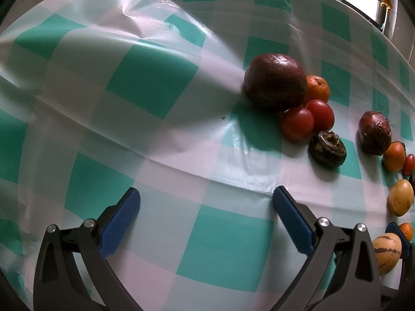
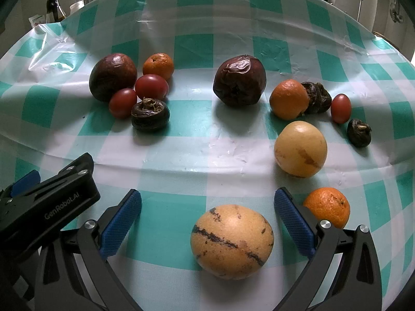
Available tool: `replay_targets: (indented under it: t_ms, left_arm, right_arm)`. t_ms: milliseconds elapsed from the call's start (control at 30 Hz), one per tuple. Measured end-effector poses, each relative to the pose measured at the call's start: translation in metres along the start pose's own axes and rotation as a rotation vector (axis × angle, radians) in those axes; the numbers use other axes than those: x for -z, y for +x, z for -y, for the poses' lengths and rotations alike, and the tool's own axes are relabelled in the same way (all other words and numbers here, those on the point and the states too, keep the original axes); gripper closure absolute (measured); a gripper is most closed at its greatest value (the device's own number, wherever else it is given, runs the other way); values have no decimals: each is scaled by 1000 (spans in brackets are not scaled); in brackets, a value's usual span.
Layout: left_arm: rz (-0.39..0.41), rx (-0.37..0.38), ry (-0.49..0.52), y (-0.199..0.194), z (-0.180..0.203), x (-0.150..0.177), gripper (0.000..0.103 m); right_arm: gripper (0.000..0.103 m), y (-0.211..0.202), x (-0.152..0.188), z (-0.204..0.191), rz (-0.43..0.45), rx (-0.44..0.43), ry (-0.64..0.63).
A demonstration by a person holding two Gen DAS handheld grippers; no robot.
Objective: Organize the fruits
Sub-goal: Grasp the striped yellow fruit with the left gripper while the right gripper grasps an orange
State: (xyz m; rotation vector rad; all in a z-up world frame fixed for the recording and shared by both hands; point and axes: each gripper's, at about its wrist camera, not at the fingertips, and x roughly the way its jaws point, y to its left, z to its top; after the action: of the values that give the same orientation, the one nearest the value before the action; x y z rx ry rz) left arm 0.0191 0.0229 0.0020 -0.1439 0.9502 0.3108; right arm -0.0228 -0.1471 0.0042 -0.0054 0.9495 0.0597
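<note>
A shiny green and white checked cloth covers the table, with fruit on it. Bottles stand behind by a bright window. The left claw and right claw are both wide apart, holding nothing.

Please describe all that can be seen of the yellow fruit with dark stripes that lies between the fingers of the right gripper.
The striped yellow fruit is round and pale tan-yellow, with a finely speckled skin and broken dark purple streaks, one long streak running across its front. It looks whole and firm. It rests on the checked tablecloth, between the wide-open blue pads of the right gripper, touching neither pad. A small orange fruit lies to its right, apart from it.
</note>
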Motion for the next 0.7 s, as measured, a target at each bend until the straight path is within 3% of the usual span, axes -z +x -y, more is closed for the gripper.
replay_targets:
  t_ms: [167,367,467,600,700]
  left_arm:
    - [-4,10,8,0,1,0,1]
    - [-16,68,92,-9,-6,10,1]
    - [-12,109,142,-15,-11,19,1]
    - [-6,153,193,-22,-11,31,1]
    - [17,207,243,-29,0,37,1]
  right_arm:
    - [4,0,0,-1,0,3,-6]
    - [4,-10,12,-9,6,-21,-84]
    - [5,-35,34,-11,73,-46,-141]
    - [5,-67,62,35,160,-76,-21]
    - [5,-67,65,78,146,-43,67]
